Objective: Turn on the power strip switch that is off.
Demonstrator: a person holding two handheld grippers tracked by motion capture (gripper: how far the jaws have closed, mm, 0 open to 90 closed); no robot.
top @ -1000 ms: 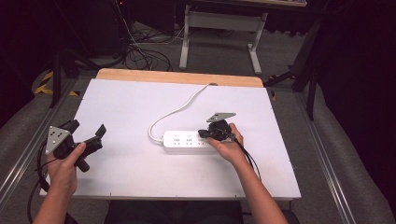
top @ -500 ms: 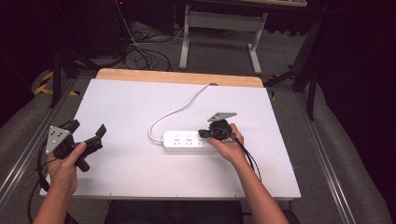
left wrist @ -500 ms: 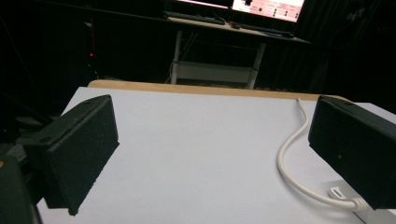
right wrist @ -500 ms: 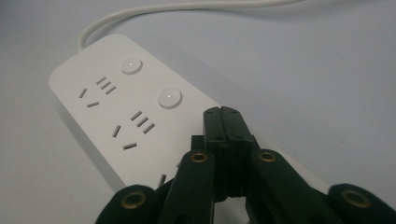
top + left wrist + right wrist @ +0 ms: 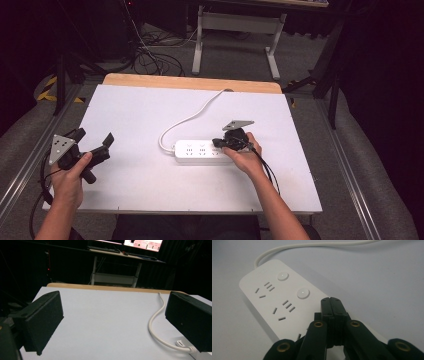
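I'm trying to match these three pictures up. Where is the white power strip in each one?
High view: power strip mid-table, under the right gripper.
Left gripper view: just its cord end, bottom right corner.
Right gripper view: centre-left, beneath the shut jaws.
Shared landmark: its white cord.

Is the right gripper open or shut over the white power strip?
Shut. In the right gripper view the right gripper's two black jaws meet with no gap, tips over the white plastic power strip, holding nothing.
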